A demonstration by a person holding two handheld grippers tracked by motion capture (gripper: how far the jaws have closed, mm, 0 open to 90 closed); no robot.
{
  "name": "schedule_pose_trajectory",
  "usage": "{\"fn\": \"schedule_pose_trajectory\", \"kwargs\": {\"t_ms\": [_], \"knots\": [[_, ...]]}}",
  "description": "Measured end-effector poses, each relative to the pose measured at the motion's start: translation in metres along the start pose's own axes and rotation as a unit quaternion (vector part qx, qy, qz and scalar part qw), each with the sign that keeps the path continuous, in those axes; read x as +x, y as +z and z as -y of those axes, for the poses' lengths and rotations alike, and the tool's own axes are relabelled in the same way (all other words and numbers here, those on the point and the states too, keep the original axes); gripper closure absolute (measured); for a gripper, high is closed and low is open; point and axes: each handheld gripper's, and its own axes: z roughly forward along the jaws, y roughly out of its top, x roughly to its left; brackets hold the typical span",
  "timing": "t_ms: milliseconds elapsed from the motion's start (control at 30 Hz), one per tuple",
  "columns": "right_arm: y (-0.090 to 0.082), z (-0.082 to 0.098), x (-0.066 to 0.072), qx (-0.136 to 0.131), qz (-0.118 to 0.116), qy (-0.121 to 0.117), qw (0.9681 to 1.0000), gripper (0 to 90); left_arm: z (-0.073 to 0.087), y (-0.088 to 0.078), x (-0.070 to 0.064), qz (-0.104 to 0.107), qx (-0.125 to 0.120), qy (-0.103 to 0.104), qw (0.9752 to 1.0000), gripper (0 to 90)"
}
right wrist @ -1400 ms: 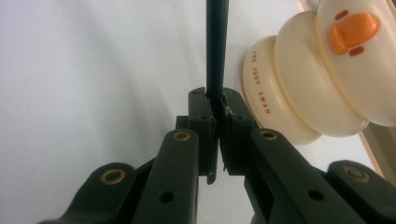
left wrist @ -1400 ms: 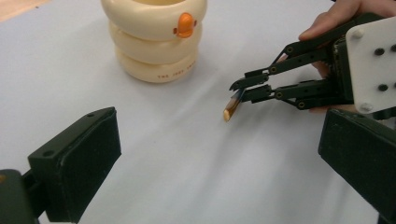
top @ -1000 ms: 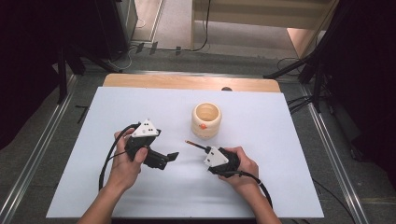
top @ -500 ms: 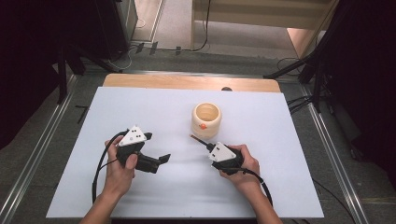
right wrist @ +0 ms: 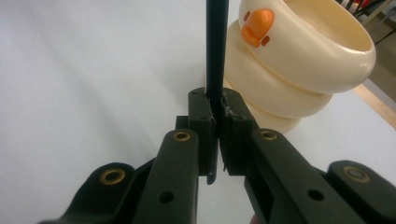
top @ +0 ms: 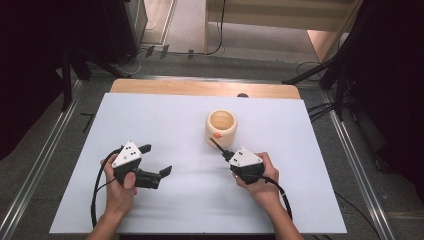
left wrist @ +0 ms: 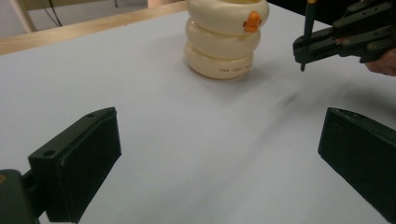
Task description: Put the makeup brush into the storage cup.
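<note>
A cream ring-shaped cup (top: pixel 221 125) with an orange duck beak (top: pixel 218 135) stands upright in the middle of the white table (top: pixel 165 115). My right gripper (top: pixel 226 154) is just in front of it, shut on a thin dark pen (top: pixel 216 145) whose far end points at the cup's base. In the right gripper view the pen (right wrist: pixel 215 56) rises from between the jaws (right wrist: pixel 217 116), beside the cup (right wrist: pixel 299 70). My left gripper (top: pixel 156 160) is open at the near left with nothing between its jaws (left wrist: pixel 219 149), facing the cup (left wrist: pixel 226 42) and the right gripper (left wrist: pixel 345 39).
A wooden strip (top: pixel 200 88) borders the table's far edge. Metal rails (top: pixel 45 165) run down both sides. Cables (top: pixel 97 190) trail from both grippers toward the near edge. Bare white table surface lies on all sides of the cup.
My left gripper has drifted left, away from the middle, and is still open. The right gripper has carried the pen slightly forward toward the cup.
</note>
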Motion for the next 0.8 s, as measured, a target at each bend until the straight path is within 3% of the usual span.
{"fn": "schedule_pose_trajectory", "kwargs": {"t_ms": [233,400,800], "knots": [[0.000,0.000,-0.004,-0.015,-0.008,0.028,0.9995,85.7,0.013,-0.012,0.008,-0.006,-0.024,0.002,0.9997,0.0],[0.001,0.000,-0.005,-0.025,-0.014,0.044,0.9986,85.7,0.016,-0.022,0.015,-0.013,-0.043,-0.008,0.9990,0.0],[-0.001,-0.001,-0.012,-0.054,-0.026,0.099,0.9933,85.7,0.022,-0.034,0.024,-0.014,-0.076,-0.023,0.9967,0.0]]}}
